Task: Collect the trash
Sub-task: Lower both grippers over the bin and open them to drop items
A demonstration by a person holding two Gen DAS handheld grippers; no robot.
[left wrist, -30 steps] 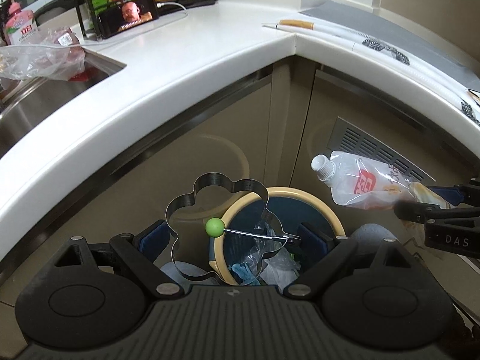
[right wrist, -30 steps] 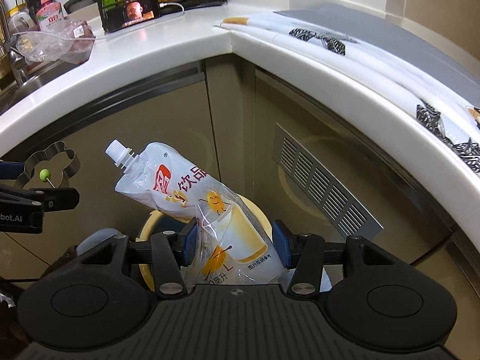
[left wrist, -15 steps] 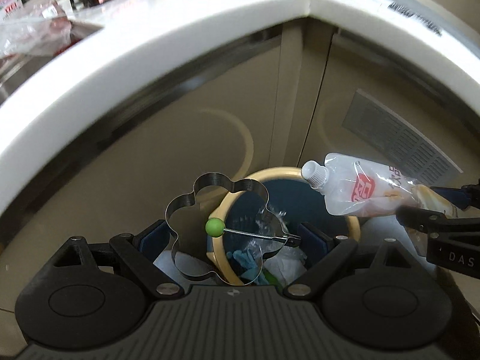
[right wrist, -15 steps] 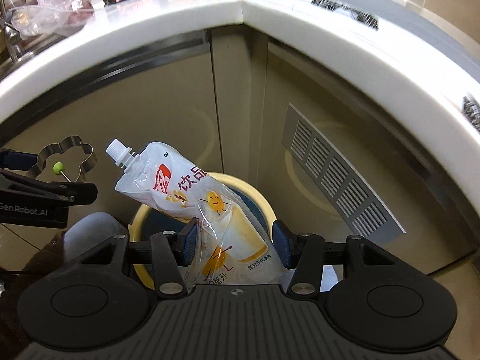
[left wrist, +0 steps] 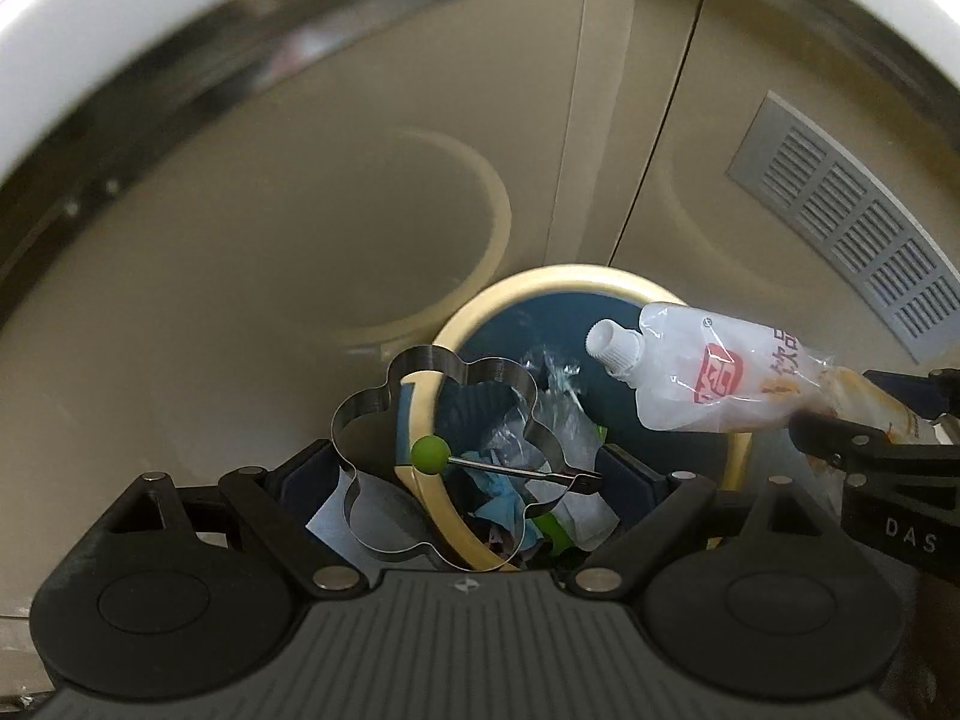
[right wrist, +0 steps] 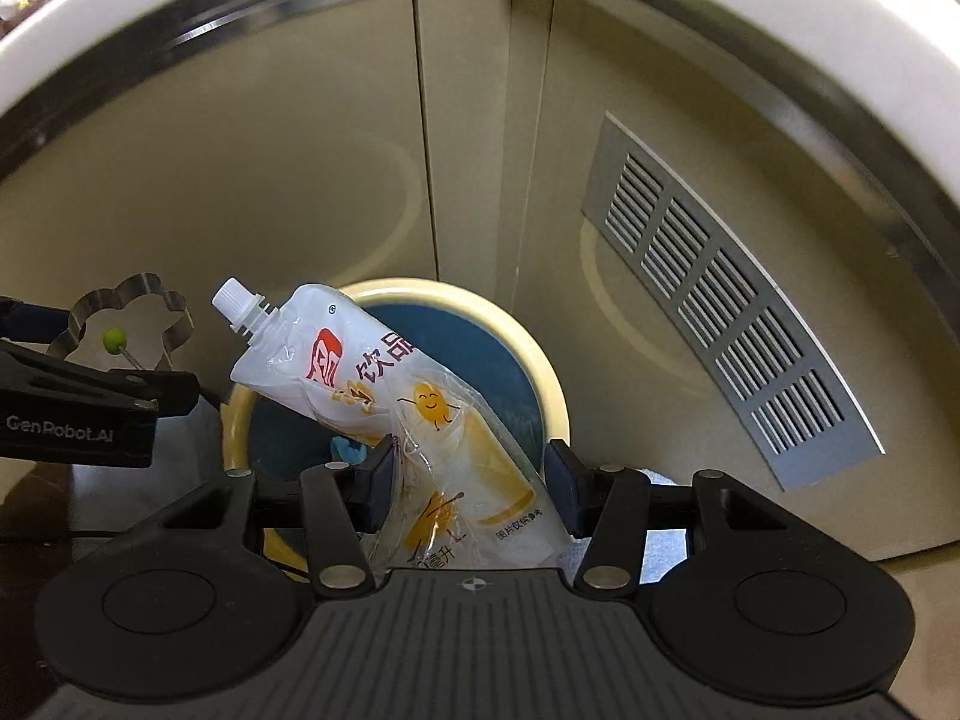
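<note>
A flower-shaped metal mould ring (left wrist: 420, 357) with a green knob (left wrist: 429, 454) on its wire handle hangs between the pads of my left gripper (left wrist: 468, 468), which is shut on it. It hangs over the near left rim of the round trash bin (left wrist: 576, 276), cream-rimmed and blue inside. My right gripper (right wrist: 471, 486) is shut on the lower part of a white spouted drink pouch (right wrist: 360, 372). The pouch tilts up to the left above the bin (right wrist: 420, 287). In the left wrist view the pouch (left wrist: 708, 378) pokes in from the right.
Crumpled plastic and blue scraps (left wrist: 510, 480) lie inside the bin. Beige cabinet doors stand behind it, with a grey vent grille (right wrist: 720, 324) on the right door. The white countertop edge (right wrist: 840, 48) curves overhead.
Both grippers have sunk and tipped further downward toward the bin, each keeping its load. The countertop things have slid out of view and the bin looks larger.
</note>
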